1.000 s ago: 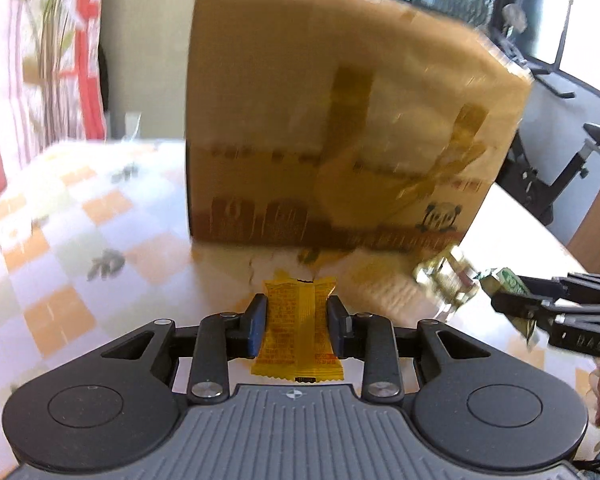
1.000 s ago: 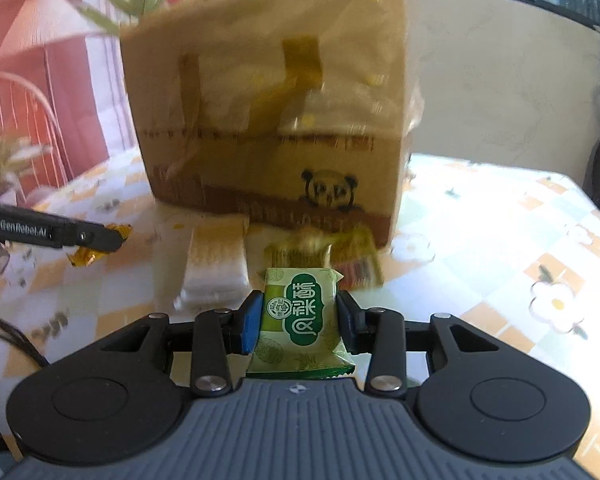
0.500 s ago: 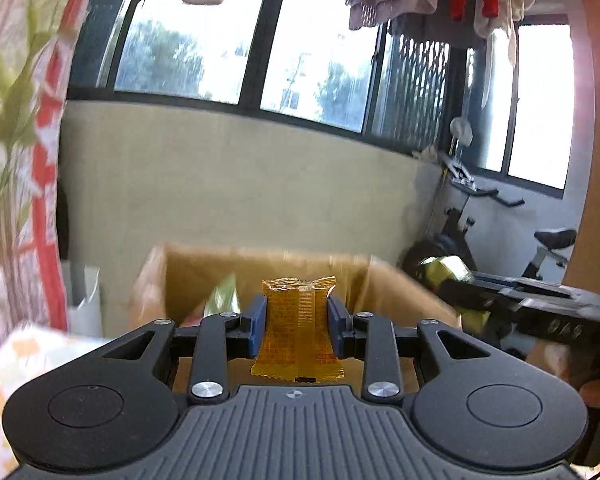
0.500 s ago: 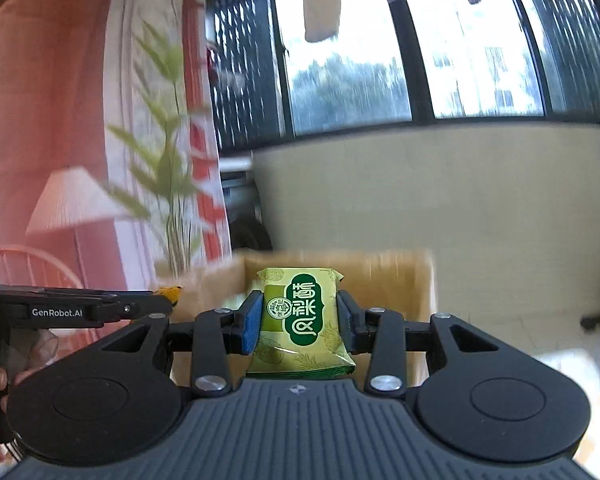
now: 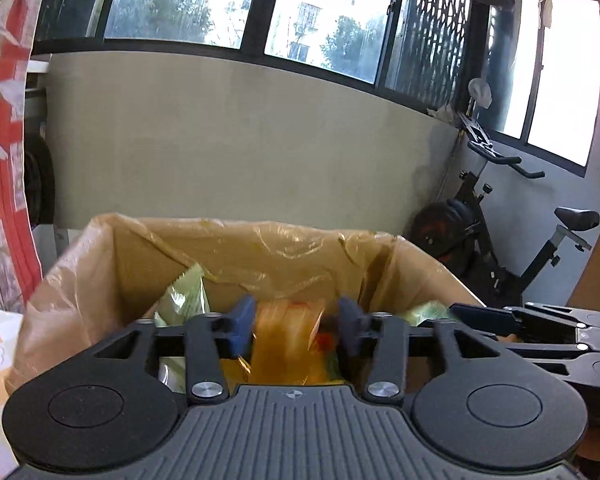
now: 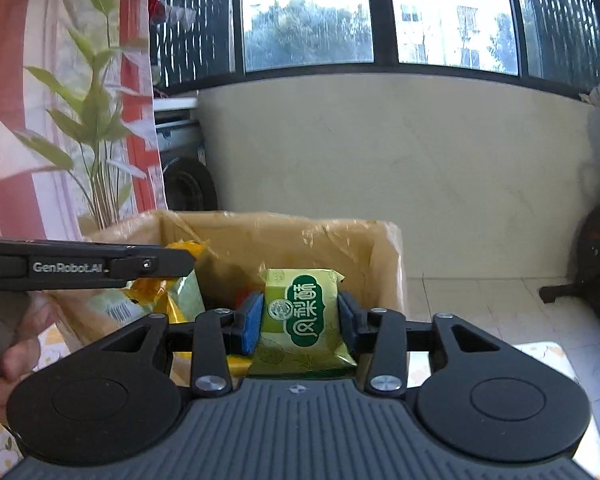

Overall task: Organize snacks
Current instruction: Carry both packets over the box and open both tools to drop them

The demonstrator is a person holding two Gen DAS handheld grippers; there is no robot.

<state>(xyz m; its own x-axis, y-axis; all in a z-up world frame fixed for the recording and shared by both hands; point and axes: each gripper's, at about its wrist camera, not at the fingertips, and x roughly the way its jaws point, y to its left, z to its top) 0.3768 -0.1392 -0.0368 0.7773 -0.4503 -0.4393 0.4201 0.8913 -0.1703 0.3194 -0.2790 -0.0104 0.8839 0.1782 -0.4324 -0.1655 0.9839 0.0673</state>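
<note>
The orange snack packet (image 5: 286, 340), clamped a second ago, is now slipping blurred between the opening jaws of the left hand-held gripper (image 5: 296, 330), over the lined cardboard box (image 5: 112, 248), so this drop is nearly done. The right view is showing the green snack packet (image 6: 302, 316) with the right hand-held gripper (image 6: 300, 320) just starting to loosen on it, and a hand (image 6: 8, 360) at lower left.

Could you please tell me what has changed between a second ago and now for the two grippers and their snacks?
Both grippers rose from the table to above the open box. The left gripper is opening, and its orange snack, blurred, is dropping free between the pads. The right gripper is just starting to open, the green snack between its pads. The box stayed where it stood.
</note>
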